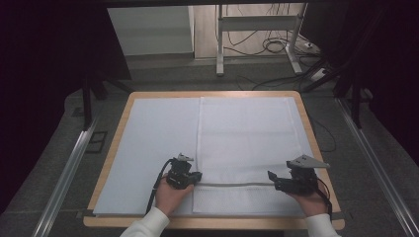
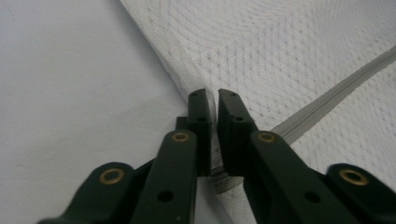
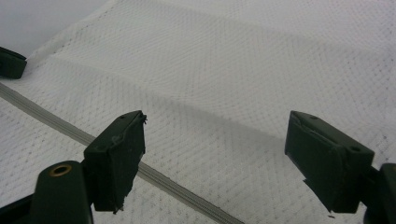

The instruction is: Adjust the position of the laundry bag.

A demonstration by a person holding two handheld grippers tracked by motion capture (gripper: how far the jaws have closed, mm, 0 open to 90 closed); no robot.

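Observation:
A white waffle-weave towel (image 1: 247, 138) lies flat on the right half of the table, with a grey stripe (image 1: 237, 184) running across it near the front. My left gripper (image 1: 196, 176) sits at the towel's left edge by the stripe's end. In the left gripper view its jaws (image 2: 213, 95) are shut on the hem of the towel (image 2: 289, 51), beside the stripe (image 2: 336, 93). My right gripper (image 1: 271, 178) rests low over the towel's right front. In the right gripper view it (image 3: 215, 135) stands open above the weave (image 3: 224, 60), with the stripe (image 3: 46, 119) passing under one jaw.
A pale blue mat (image 1: 153, 143) covers the wooden table (image 1: 316, 143). Metal rails (image 1: 69, 168) run along the floor on both sides. A desk frame with loose cables (image 1: 257, 44) stands beyond the far edge. The left gripper's jaw tip (image 3: 10, 61) shows at the left of the right gripper view.

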